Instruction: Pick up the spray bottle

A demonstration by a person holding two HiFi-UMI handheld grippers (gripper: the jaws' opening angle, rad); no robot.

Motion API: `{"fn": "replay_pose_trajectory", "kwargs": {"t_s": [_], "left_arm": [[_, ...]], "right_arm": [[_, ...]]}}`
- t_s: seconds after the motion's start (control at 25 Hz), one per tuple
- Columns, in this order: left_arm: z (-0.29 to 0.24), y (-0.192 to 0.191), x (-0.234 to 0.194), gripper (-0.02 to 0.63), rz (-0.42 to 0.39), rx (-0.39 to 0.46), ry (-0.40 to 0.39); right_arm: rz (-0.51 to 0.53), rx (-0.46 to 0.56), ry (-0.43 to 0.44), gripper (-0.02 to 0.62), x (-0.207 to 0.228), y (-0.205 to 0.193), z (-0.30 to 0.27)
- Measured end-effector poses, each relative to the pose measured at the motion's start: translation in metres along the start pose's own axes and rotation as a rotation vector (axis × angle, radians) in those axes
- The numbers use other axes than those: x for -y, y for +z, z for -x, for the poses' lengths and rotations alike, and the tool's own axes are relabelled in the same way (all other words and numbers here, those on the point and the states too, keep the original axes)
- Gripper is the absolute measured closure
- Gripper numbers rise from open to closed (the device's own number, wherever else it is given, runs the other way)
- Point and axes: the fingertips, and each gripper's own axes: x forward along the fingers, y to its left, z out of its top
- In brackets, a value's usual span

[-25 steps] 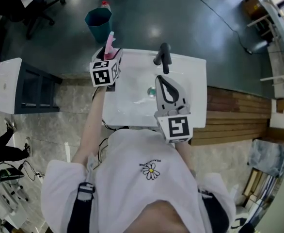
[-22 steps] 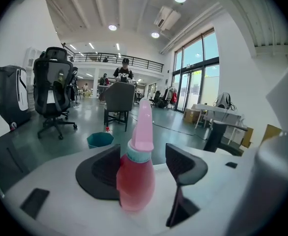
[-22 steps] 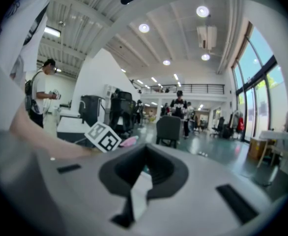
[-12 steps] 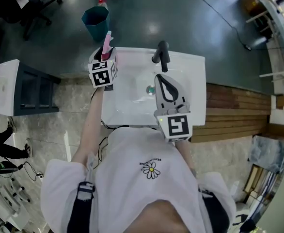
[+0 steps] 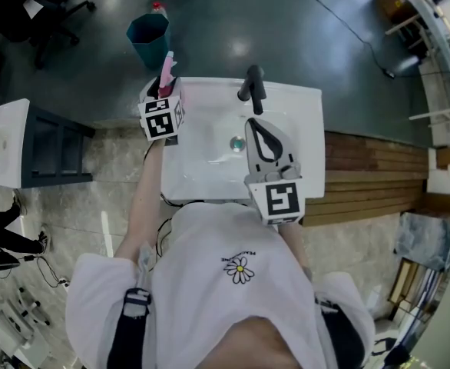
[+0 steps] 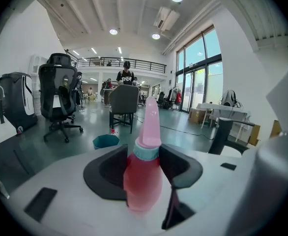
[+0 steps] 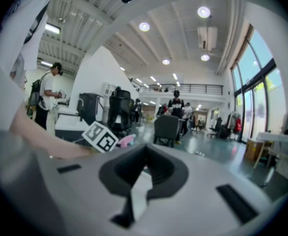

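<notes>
While your left gripper (image 6: 145, 157) closes, the pink spray bottle (image 5: 166, 66) stands upright between its 2 jaws at the far-left corner of the white sink (image 5: 306, 129). In the left gripper view, both dark pads (image 6: 110, 167) sit against the bottle, 1 on each side, at the pale collar and shoulder. The pointed pink cap sticks up above them. You can't tell whether the bottle's base is on the sink or off it, because the bottom is blurred. In the head view, your left arm (image 5: 144, 206) stretches along the sink's left edge to that corner.

Your right gripper (image 7: 146, 149) hangs over the basin toward the front edge, well apart from the bottle. Its fingers are pressed together at the tips with nothing between them. Only white basin shows through the gap behind the tips. It points toward the black faucet (image 5: 253, 91) at the middle of the far edge, with its tips near the spout. The drain (image 5: 237, 143) lies in the basin just left of those fingers. A teal bin (image 5: 148, 33) stands on the floor beyond the far-left corner.
</notes>
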Motion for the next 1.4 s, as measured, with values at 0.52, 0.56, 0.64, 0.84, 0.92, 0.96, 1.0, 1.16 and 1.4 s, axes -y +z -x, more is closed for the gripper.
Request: {"fn": "replay_pose_trajectory", "kwargs": {"t_s": [0.52,0.56,0.64,0.84,0.92,0.96,1.0,1.16,1.4], "left_arm": [[0.002,0.000,0.003,0.402,0.004,0.007,0.006],[0.003,0.000,0.003,0.402,0.004,0.010,0.007],[0.007,0.004,0.003,0.403,0.004,0.025,0.011],[0.019,0.024,0.011,0.411,-0.006,0.078,-0.003],[0.023,0.034,0.013,0.419,-0.018,0.094,-0.004],[0.025,0.039,0.014,0.419,-0.022,0.103,-0.004],[0.027,0.044,0.015,0.420,-0.026,0.111,-0.005],[0.036,0.063,0.021,0.423,-0.035,0.154,-0.014],[0.063,0.108,0.034,0.426,-0.068,0.275,-0.027]], "right_arm": [[0.023,-0.005,0.016,0.566,-0.003,0.001,-0.001],[0.024,-0.003,0.018,0.566,-0.004,0.001,-0.001],[0.026,-0.002,0.023,0.566,-0.005,0.000,-0.001],[0.020,-0.003,0.030,0.566,-0.006,-0.001,-0.001],[0.020,0.000,0.033,0.566,-0.007,0.000,-0.001],[0.020,0.001,0.035,0.566,-0.007,0.000,-0.001],[0.020,0.001,0.036,0.566,-0.007,0.000,-0.001],[0.020,0.008,0.043,0.566,-0.006,0.000,-0.004],[0.019,0.016,0.056,0.566,-0.006,0.003,-0.005]]}}
